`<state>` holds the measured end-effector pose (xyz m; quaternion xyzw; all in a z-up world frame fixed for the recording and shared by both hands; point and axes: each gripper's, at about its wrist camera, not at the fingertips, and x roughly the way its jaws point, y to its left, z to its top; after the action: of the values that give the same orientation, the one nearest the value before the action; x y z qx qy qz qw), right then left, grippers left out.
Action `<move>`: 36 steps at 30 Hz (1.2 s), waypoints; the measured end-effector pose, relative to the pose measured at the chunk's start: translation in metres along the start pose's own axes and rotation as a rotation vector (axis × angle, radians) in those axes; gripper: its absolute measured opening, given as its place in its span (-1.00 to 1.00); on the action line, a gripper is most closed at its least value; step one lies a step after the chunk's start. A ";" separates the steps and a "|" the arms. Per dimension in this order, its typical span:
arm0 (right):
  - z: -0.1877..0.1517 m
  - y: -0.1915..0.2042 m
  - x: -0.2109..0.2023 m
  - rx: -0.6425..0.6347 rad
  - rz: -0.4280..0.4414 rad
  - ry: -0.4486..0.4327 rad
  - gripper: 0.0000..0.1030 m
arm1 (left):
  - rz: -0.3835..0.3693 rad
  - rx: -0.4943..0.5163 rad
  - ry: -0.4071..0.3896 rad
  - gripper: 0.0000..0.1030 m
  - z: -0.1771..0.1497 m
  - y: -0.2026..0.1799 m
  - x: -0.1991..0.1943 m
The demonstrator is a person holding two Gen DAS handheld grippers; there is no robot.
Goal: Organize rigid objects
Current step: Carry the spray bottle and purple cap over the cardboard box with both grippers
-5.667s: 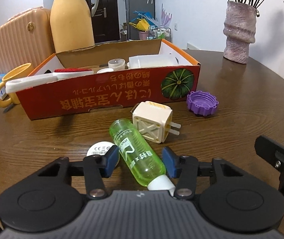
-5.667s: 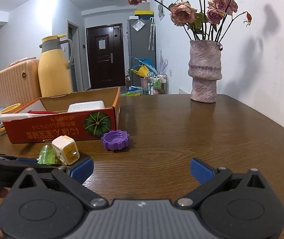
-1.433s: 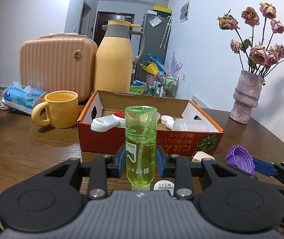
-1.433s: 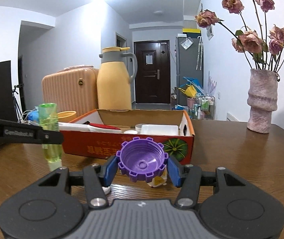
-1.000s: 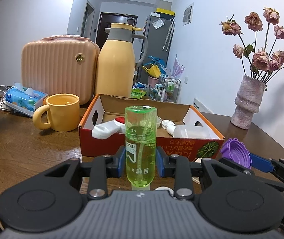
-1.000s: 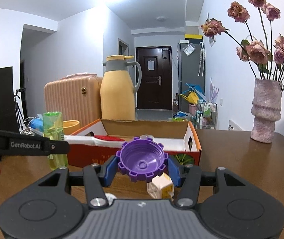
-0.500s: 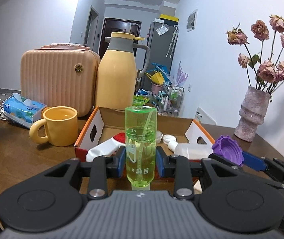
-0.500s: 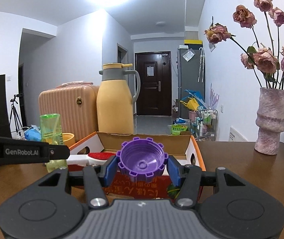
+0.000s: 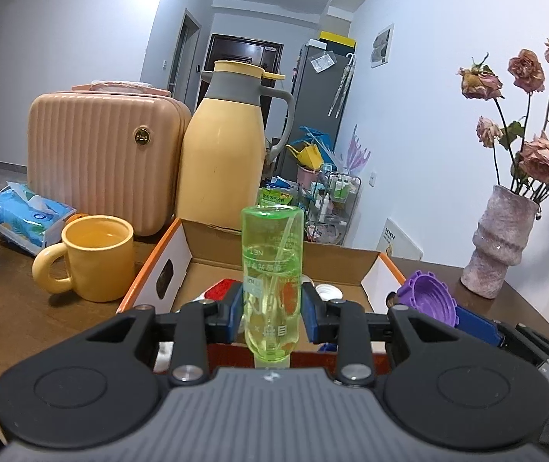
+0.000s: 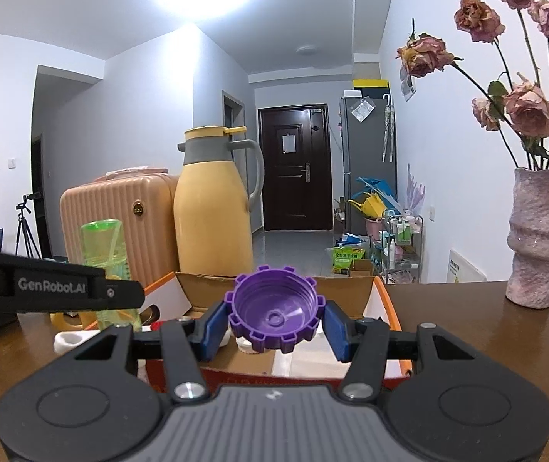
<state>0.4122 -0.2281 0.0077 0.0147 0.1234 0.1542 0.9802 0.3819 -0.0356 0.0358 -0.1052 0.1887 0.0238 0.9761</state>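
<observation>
My left gripper (image 9: 272,317) is shut on a clear green bottle (image 9: 271,269), held upright with its cap end down, over the near edge of the orange cardboard box (image 9: 151,273). My right gripper (image 10: 273,325) is shut on a purple ridged cap (image 10: 273,313), its hollow side facing me, above the same box (image 10: 388,304). In the left wrist view the purple cap (image 9: 428,302) and the right gripper's blue pad show at the right. In the right wrist view the green bottle (image 10: 106,254) shows at the left behind the left gripper's black finger. White and red items lie inside the box.
A yellow mug (image 9: 89,256) stands left of the box, with a tissue pack (image 9: 27,221) further left. Behind the box stand a yellow thermos jug (image 9: 224,150) and a peach case (image 9: 101,154). A pink vase with dried roses (image 10: 536,238) stands on the wooden table at the right.
Both grippers have moved forward toward the box with the bottle and the cap, and now hang over its near edge. The plug and white disc on the table have dropped out of view.
</observation>
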 end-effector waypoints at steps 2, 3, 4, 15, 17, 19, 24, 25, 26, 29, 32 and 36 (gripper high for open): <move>0.001 0.000 0.006 -0.001 0.001 -0.001 0.03 | 0.001 -0.001 0.001 -0.39 0.001 -0.001 0.006; 0.002 -0.001 0.009 0.000 0.001 0.000 0.03 | 0.003 -0.001 0.002 -0.39 0.002 -0.002 0.009; 0.003 -0.002 0.012 0.001 0.001 -0.001 0.03 | 0.004 -0.002 0.002 -0.39 0.003 -0.002 0.013; 0.007 -0.009 0.046 0.002 -0.006 0.010 0.03 | 0.002 -0.013 -0.008 -0.39 0.018 -0.005 0.043; 0.008 -0.011 0.051 0.003 -0.008 0.010 0.03 | 0.000 -0.016 -0.006 -0.39 0.020 -0.004 0.049; 0.009 -0.012 0.057 0.005 -0.010 0.012 0.03 | -0.001 -0.019 -0.006 -0.39 0.023 -0.004 0.055; 0.011 -0.016 0.071 0.001 -0.017 0.024 0.03 | 0.009 -0.015 -0.005 -0.39 0.026 -0.005 0.070; 0.011 -0.016 0.074 0.000 -0.019 0.027 0.03 | 0.013 -0.013 -0.003 -0.39 0.027 -0.004 0.073; 0.011 -0.017 0.076 -0.001 -0.021 0.031 0.03 | 0.017 -0.013 -0.002 -0.39 0.027 -0.005 0.075; 0.012 -0.017 0.084 -0.003 -0.027 0.045 0.03 | 0.027 -0.012 0.002 -0.39 0.029 -0.003 0.083; 0.012 -0.019 0.091 -0.007 -0.034 0.061 0.03 | 0.037 -0.009 0.010 -0.39 0.029 -0.002 0.091; 0.012 -0.021 0.101 -0.005 -0.042 0.086 0.03 | 0.057 0.001 0.024 -0.39 0.029 -0.003 0.102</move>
<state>0.5141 -0.2169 -0.0054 0.0028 0.1655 0.1346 0.9770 0.4875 -0.0312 0.0249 -0.0996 0.2033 0.0503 0.9727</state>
